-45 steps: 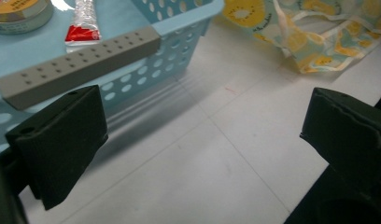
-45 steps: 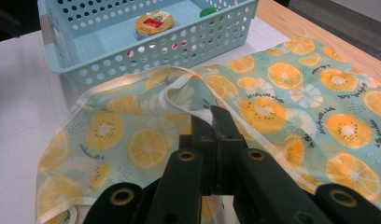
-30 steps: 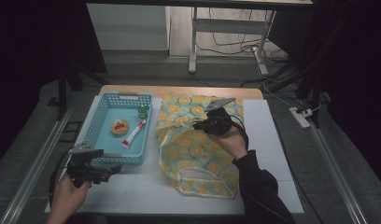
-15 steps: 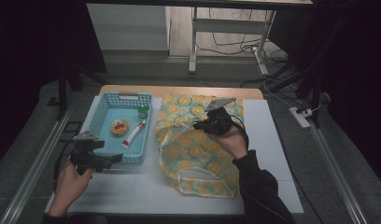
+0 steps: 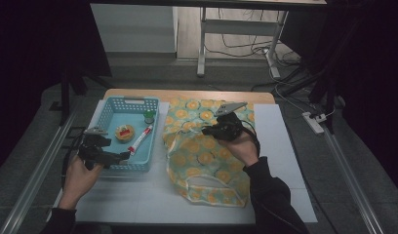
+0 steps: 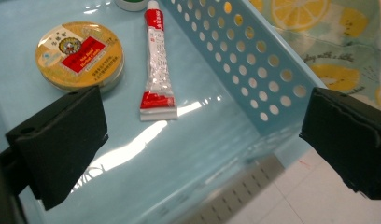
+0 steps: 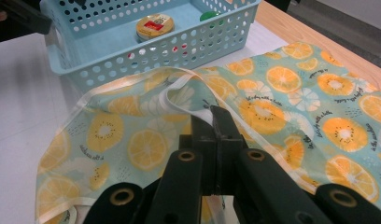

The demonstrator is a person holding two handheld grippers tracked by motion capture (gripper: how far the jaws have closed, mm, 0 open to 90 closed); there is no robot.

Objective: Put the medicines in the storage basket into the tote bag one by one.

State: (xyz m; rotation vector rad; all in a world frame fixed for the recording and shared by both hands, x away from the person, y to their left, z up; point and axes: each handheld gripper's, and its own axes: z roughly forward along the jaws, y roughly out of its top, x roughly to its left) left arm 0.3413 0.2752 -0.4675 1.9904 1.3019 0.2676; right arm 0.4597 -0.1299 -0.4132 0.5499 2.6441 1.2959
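Right gripper [image 7: 215, 122]: fingers clamped on the bag [image 7: 291, 102] rim — lifting its mouth open.
Left gripper [image 6: 198, 140]: fingers wide, empty — over the basket [image 6: 254, 60], nearing the tube [image 6: 157, 70].

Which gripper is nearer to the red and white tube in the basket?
Left. The left gripper hangs open over the basket beside the tube; the right gripper is outside it, shut on the fruit-print bag.

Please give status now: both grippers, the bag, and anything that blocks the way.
Right gripper shut on fruit-print bag edge. Left gripper open over blue basket, nothing held. Tube and tin ahead, nothing blocking.
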